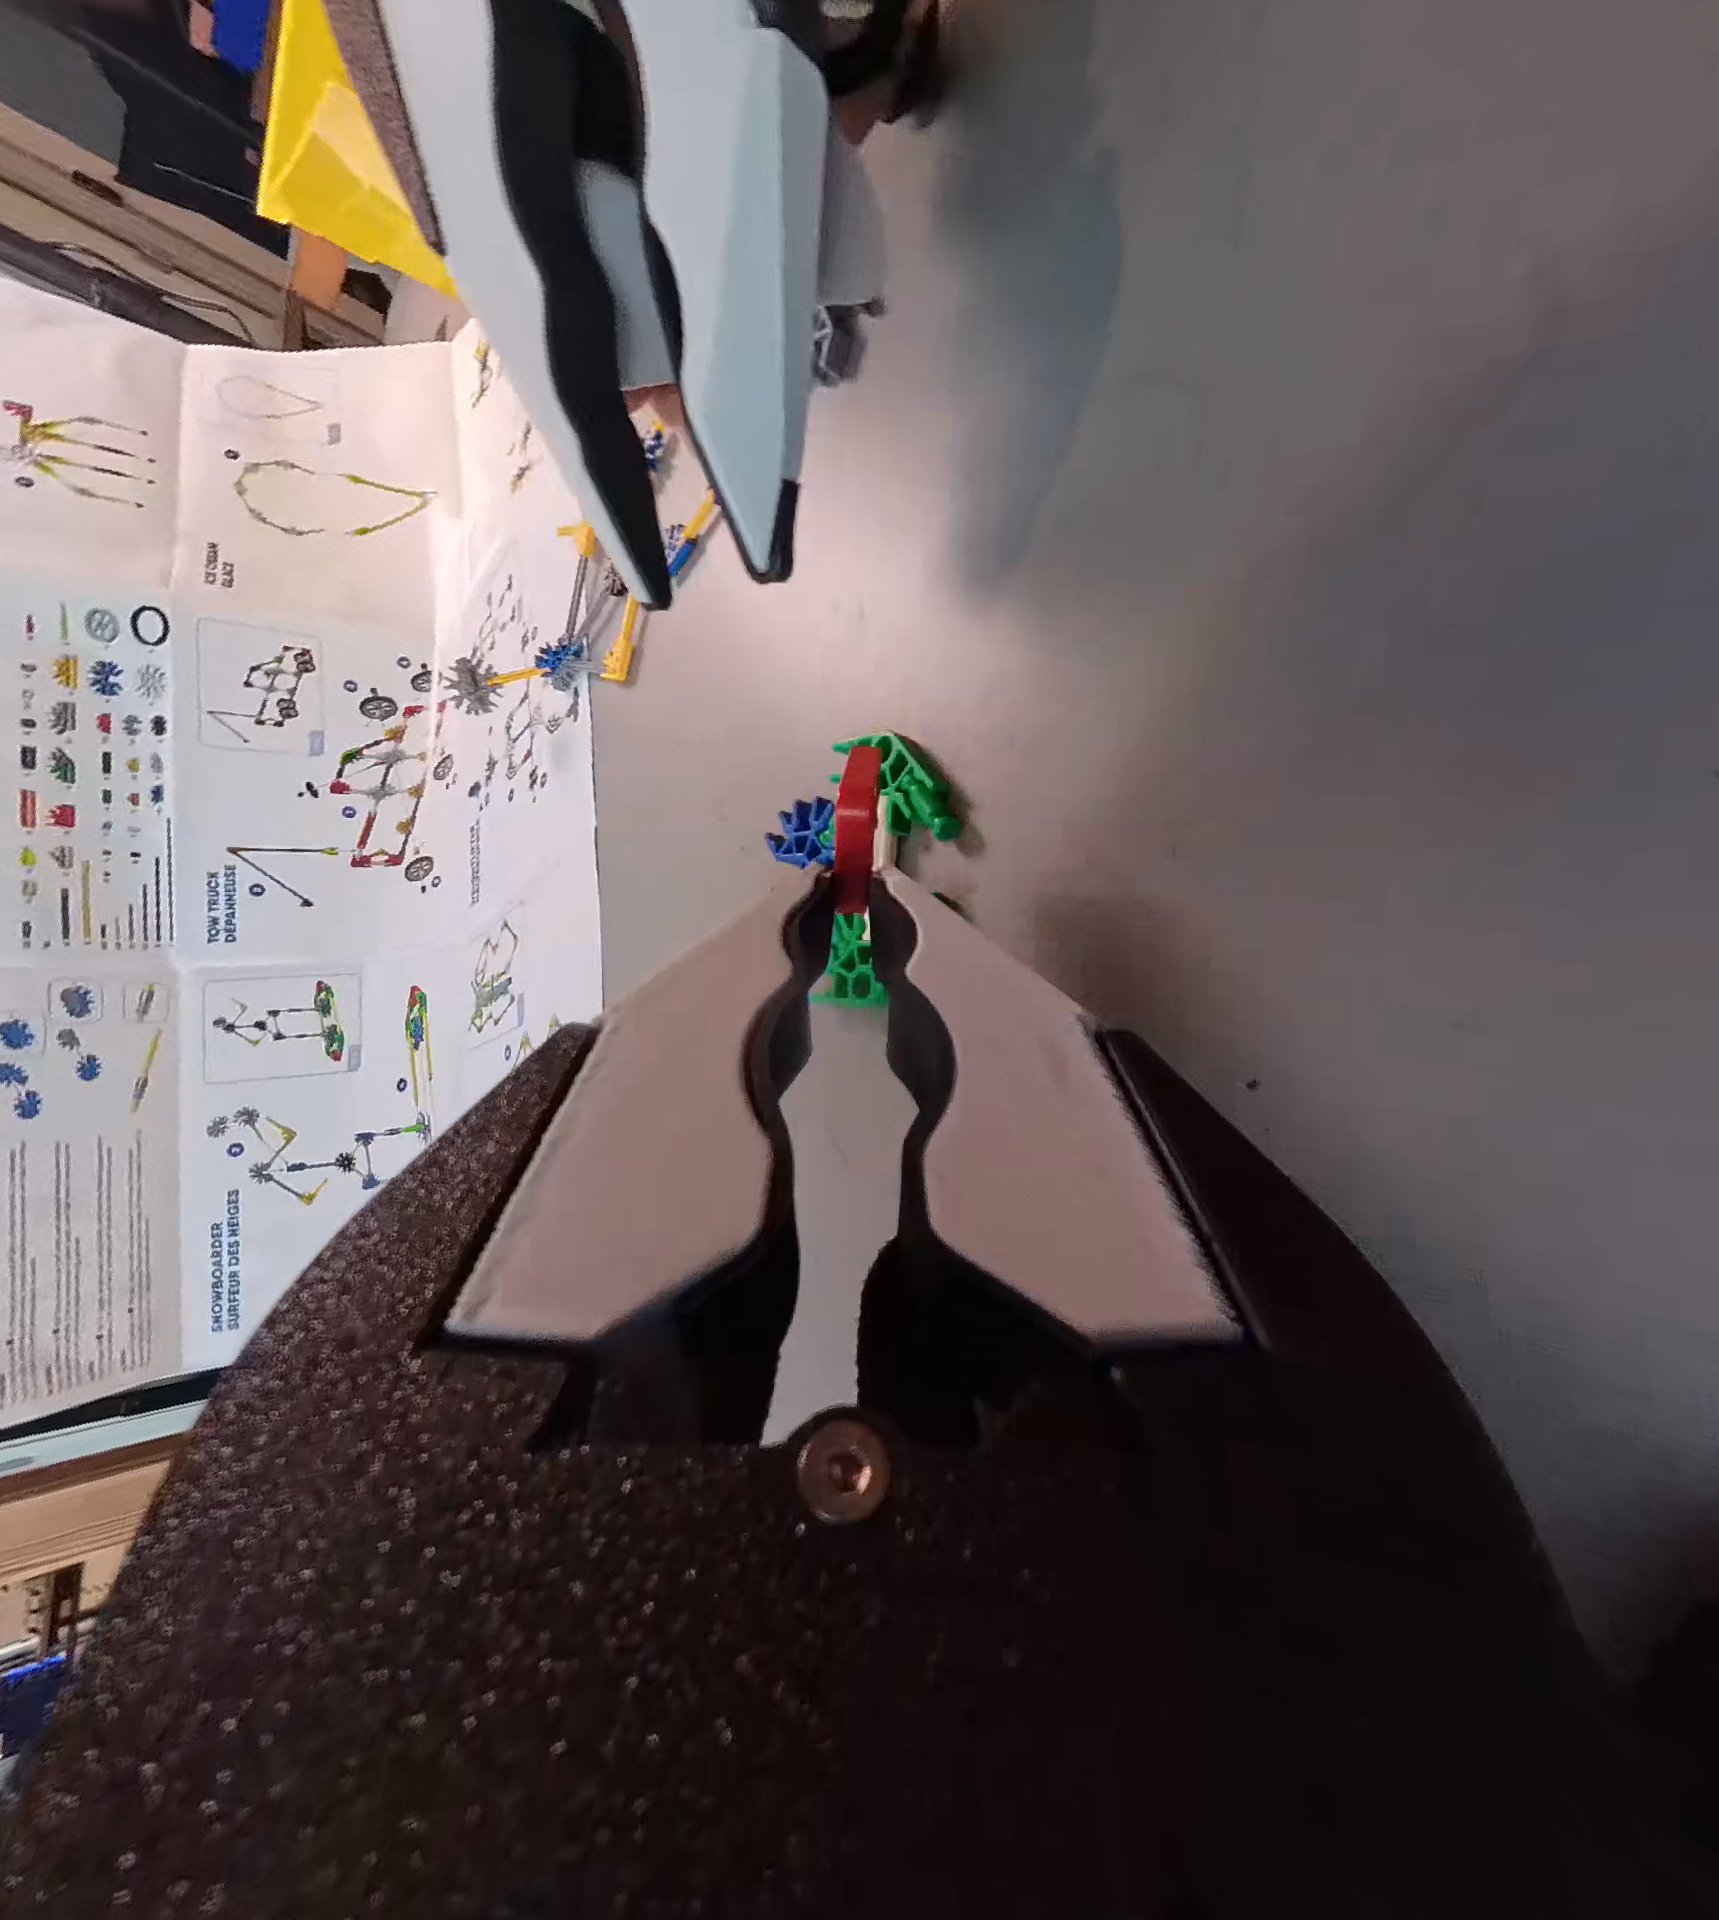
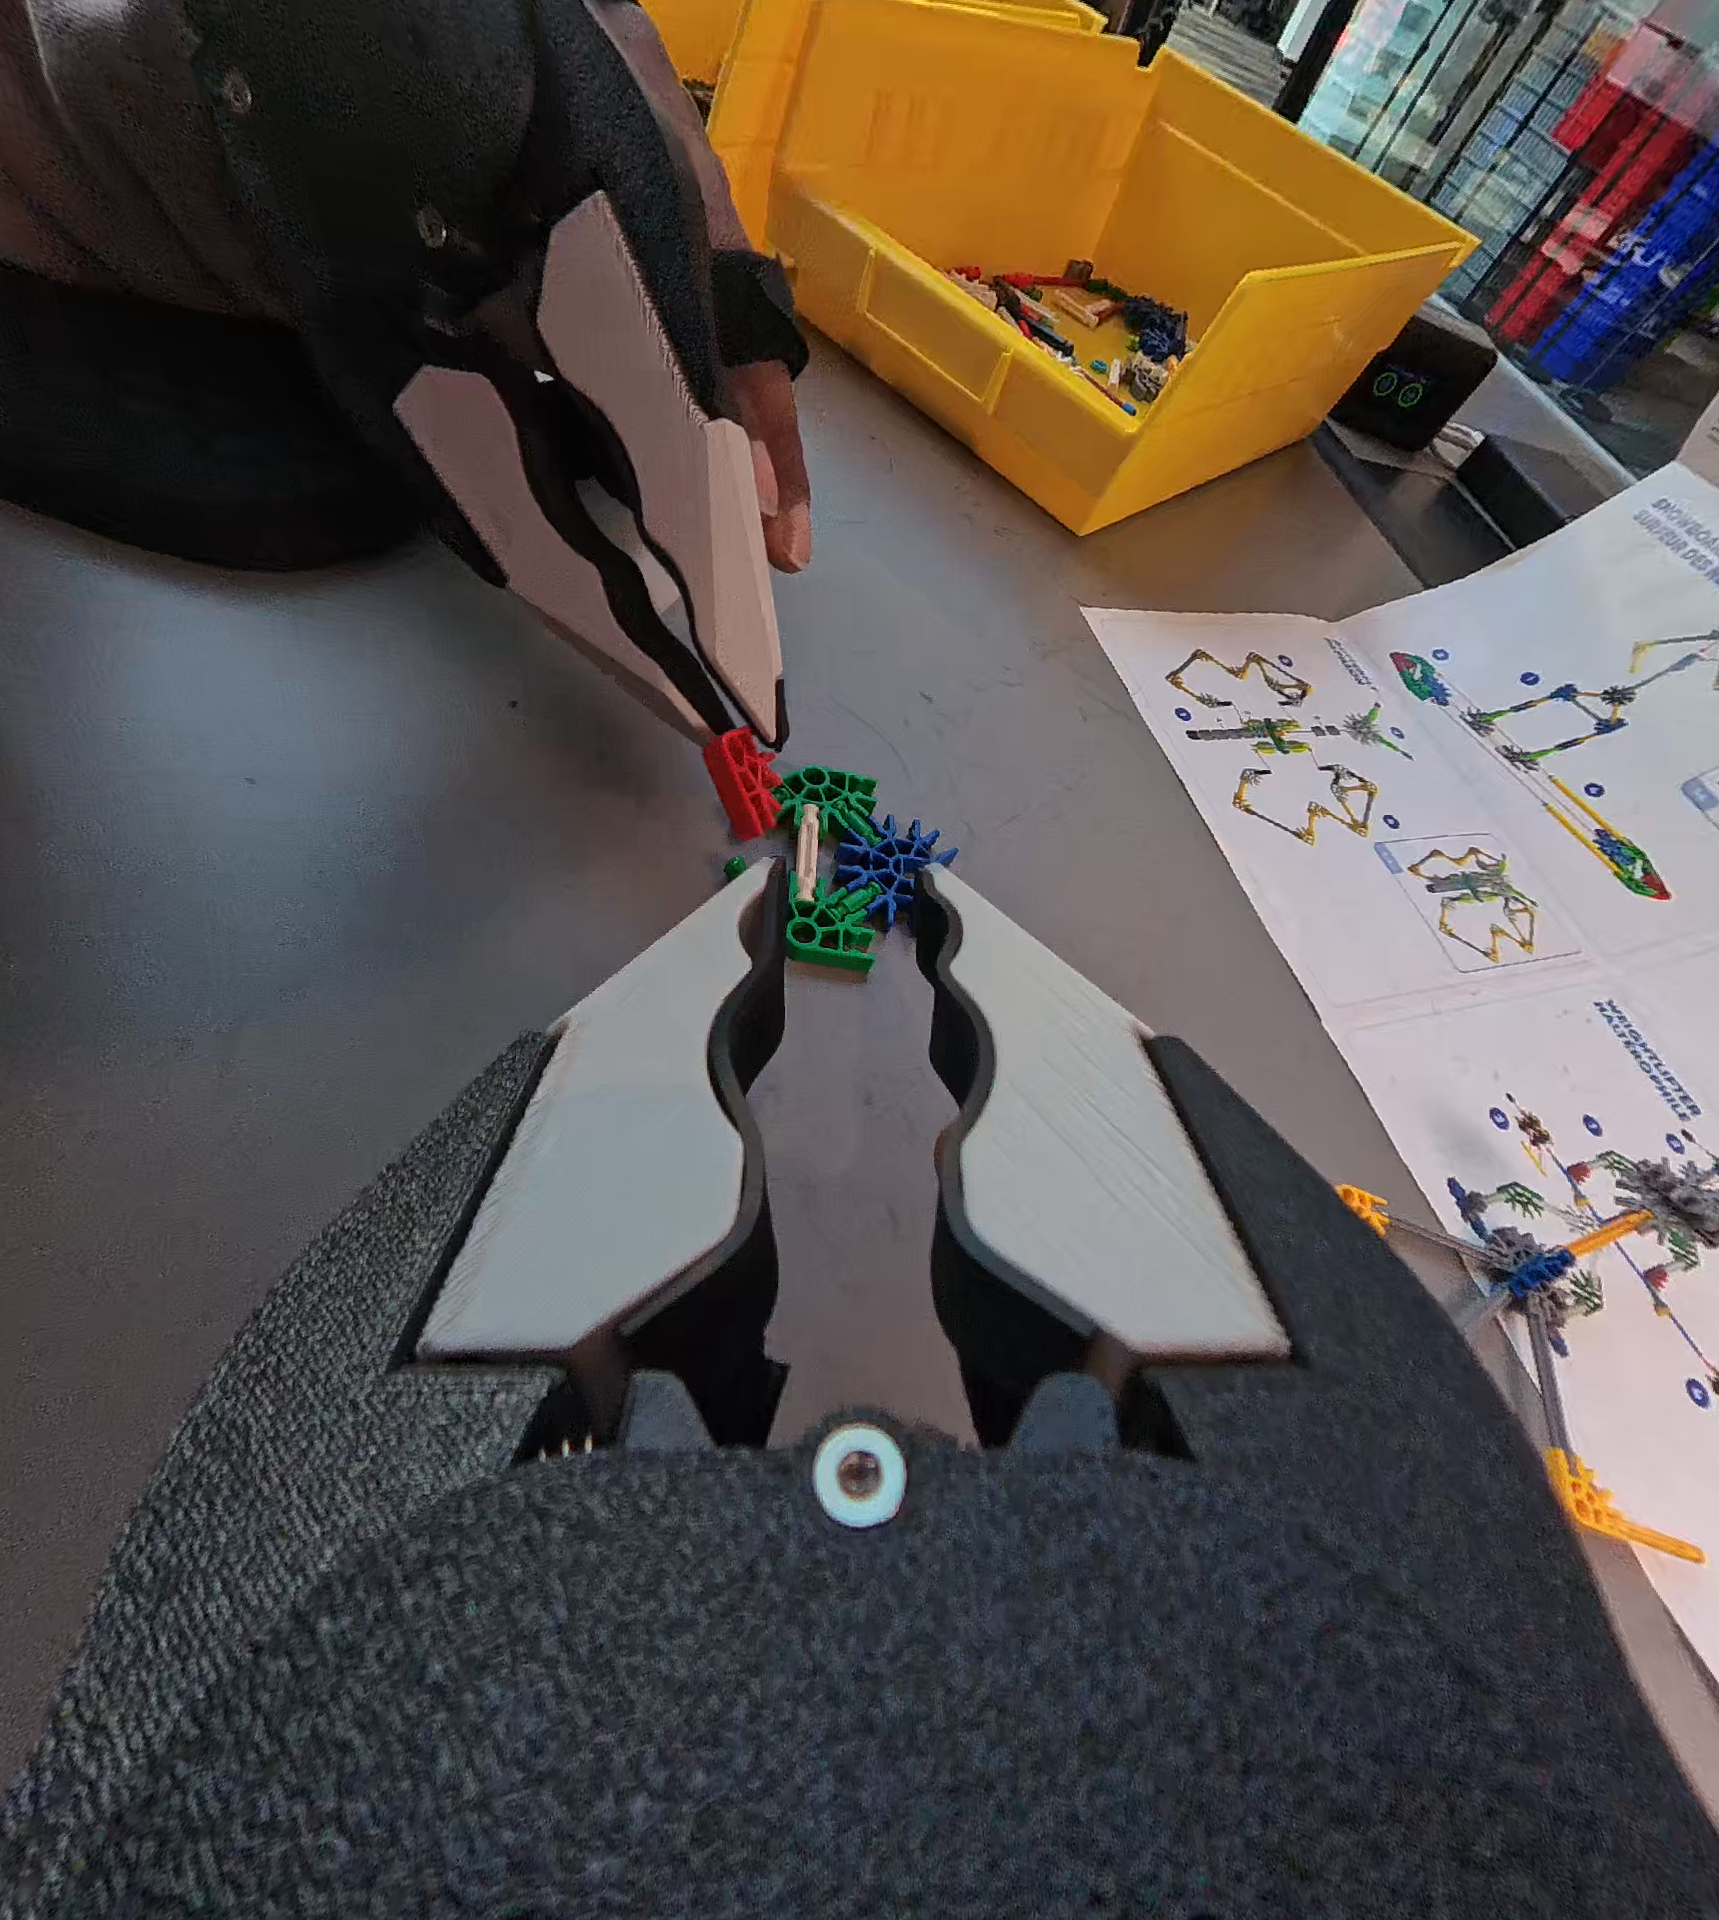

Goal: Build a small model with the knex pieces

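A small cluster of plastic construction pieces lies on the grey table [image 2: 315, 831]: a red connector [image 2: 739, 781], two green connectors [image 2: 824, 795] joined by a white rod [image 2: 806, 842], and a blue star connector [image 2: 886, 857]. My left gripper [image 1: 850, 878] is shut on the red connector [image 1: 855, 810], with both pads on its edge. The right wrist view shows the left gripper [image 2: 756, 732] pinching the red piece's top corner. My right gripper [image 2: 850, 878] is open, and its fingertips straddle the lower green connector and the blue star without pressing on them. In the left wrist view the right gripper [image 1: 720, 582] hangs apart from the cluster [image 1: 902, 779].
A yellow bin [image 2: 1239, 249] with several loose pieces stands at the back. A white instruction sheet [image 2: 1520, 966] lies on the right, with a partly built yellow, grey and blue model [image 2: 1541, 1273] on it. A tiny green piece [image 2: 733, 865] lies by my right gripper's left fingertip. A person's dark sleeve [image 2: 159, 395] is at the left.
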A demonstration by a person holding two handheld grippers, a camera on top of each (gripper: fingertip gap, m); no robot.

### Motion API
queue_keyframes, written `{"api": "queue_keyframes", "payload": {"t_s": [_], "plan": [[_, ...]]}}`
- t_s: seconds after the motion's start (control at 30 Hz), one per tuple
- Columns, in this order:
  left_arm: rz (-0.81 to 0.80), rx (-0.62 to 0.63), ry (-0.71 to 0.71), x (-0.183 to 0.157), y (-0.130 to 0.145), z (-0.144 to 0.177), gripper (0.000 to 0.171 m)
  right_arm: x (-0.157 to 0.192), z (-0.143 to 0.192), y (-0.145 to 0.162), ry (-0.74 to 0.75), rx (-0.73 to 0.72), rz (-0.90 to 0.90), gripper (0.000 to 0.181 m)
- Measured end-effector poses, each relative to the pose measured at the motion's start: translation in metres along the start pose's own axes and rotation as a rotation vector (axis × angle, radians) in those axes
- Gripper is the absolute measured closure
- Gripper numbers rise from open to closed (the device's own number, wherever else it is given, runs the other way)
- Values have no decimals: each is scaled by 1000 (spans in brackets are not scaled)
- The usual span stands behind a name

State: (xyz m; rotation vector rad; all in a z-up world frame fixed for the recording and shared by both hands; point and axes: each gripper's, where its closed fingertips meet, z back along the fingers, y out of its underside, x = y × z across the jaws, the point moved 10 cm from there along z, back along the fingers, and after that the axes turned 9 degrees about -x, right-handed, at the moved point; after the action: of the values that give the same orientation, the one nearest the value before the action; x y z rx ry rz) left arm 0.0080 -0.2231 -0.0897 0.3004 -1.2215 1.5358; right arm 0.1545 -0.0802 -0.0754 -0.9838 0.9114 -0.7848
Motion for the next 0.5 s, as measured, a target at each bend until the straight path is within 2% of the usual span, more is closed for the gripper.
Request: {"api": "queue_keyframes", "payload": {"t_s": [0.2, 0.3, 0.43, 0.5], "plan": [[-52, 71, 77, -9, 5, -8, 165, 2, 1, 2, 13, 25, 12, 159], [-10, 66, 91, -9, 6, -7, 156, 2, 1, 2, 17, 26, 10, 159], [170, 49, 112, 1, 12, -2, 140, 2, 0, 2, 17, 39, 4, 159], [305, 26, 129, 9, 18, 4, 140, 3, -1, 2, 12, 52, 4, 159]]}}
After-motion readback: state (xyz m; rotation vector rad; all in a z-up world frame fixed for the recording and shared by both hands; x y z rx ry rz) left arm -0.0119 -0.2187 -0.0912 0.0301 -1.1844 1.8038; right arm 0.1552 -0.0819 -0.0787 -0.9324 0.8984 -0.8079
